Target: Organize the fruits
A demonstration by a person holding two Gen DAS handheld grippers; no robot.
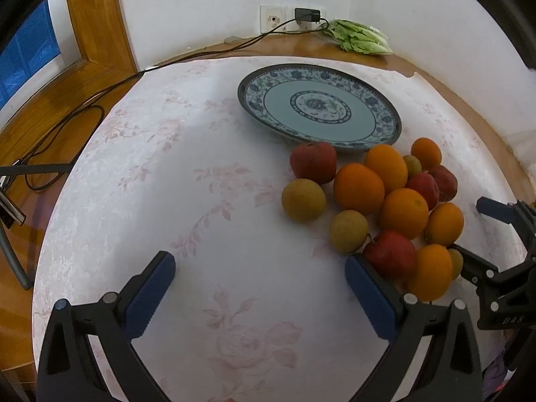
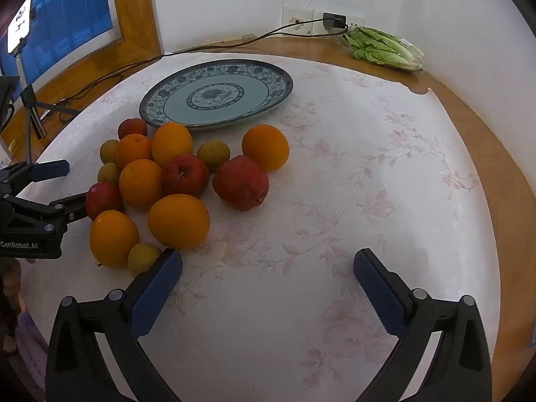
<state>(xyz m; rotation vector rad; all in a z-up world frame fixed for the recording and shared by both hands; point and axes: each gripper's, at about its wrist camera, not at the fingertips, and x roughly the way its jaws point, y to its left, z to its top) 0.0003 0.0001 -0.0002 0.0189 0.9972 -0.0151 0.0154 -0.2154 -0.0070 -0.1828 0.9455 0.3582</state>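
Both the left hand-held gripper (image 1: 259,268) and right hand-held gripper (image 2: 268,264) hang wide open, empty. Fruits (image 2: 177,181) cluster mid-tabletop (image 2: 335,201), beside the empty plate (image 2: 284,77). Grasp an outer fruit first, squarely.

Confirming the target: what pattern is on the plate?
Blue floral rings around a plain pale-teal band on the plate; right wrist view.

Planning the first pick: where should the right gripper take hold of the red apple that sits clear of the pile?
Probably across the apple's widest middle, coming from the open tablecloth side on its right. It lies tipped, stem end toward the camera, and the other fruit crowds its left. The right gripper is open.
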